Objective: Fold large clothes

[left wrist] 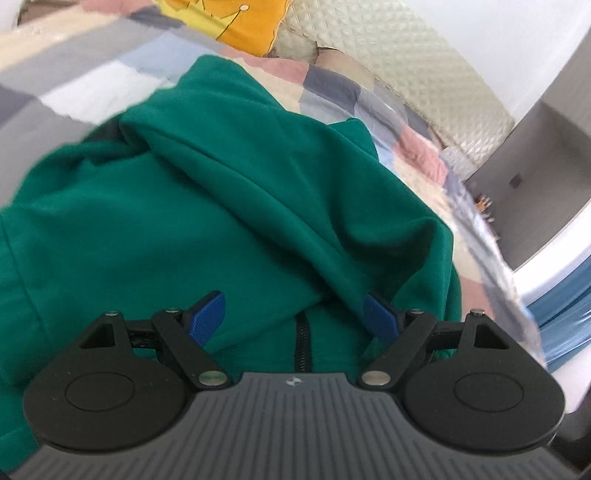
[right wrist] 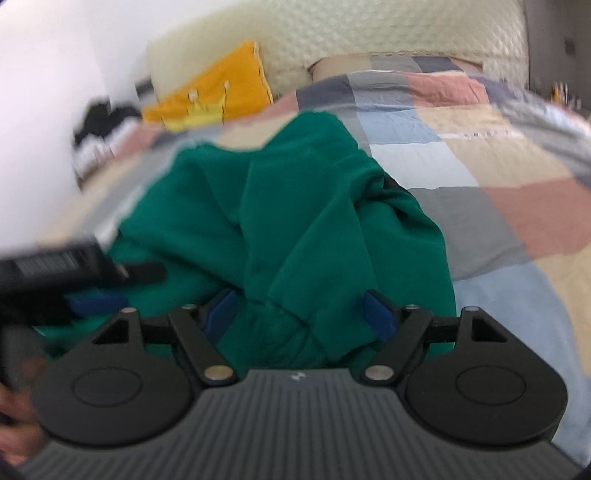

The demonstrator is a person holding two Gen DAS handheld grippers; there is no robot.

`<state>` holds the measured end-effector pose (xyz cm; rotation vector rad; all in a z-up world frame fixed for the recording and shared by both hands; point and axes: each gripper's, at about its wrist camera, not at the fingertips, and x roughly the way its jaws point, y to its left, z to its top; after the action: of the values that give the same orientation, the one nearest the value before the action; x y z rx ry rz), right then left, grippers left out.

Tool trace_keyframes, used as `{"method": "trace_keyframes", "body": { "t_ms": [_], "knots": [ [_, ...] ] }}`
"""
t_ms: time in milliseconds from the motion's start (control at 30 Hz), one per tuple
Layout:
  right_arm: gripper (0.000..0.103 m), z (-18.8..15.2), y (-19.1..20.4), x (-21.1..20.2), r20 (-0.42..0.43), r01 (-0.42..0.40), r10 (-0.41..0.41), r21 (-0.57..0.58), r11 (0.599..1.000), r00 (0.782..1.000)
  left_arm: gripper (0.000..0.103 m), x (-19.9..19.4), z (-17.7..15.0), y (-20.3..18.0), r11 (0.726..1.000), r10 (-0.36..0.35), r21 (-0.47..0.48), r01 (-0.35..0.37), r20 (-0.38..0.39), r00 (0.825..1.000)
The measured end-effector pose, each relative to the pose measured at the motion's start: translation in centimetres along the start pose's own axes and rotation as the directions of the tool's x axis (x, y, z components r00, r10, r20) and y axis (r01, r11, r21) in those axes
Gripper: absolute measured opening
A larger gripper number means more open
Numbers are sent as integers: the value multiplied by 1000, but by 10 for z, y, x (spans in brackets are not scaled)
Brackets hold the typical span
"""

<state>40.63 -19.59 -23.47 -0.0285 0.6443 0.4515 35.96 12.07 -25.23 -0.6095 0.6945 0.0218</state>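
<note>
Folding looks barely begun: the rumpled green zip-up fleece garment point(left wrist: 229, 206) bunches ahead of both spread grippers, left gripper point(left wrist: 295, 314) and right gripper point(right wrist: 301, 312) empty.

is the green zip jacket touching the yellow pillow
Apart. The right wrist view shows bare patchwork quilt between the green zip jacket and the yellow pillow.

1 green garment point(left wrist: 221, 221), 2 grippers point(left wrist: 295, 317)

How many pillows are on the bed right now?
2. A yellow pillow leans against the quilted headboard; a beige pillow lies beside it, partly under the checkered bedcover. Others may be hidden.
</note>
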Motion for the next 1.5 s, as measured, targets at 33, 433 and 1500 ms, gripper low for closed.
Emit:
{"method": "trace_keyframes", "body": {
  "t_ms": [33, 433, 1500],
  "knots": [
    [77, -3, 4, 5, -12, 27, -27, -26, 999, 1000, 85, 3, -1, 4, 1000, -15, -21, 14, -4, 1000],
    [36, 11, -43, -55, 210, -311, 254, 318, 895, 944, 84, 14, -16, 20, 906, -336, -276, 320, -8, 942],
    [59, -14, -132, -43, 95, -187, 187, 794, 579, 978, 2, 18, -17, 7, 791, -438, -413, 452, 135, 889]
  ]
}}
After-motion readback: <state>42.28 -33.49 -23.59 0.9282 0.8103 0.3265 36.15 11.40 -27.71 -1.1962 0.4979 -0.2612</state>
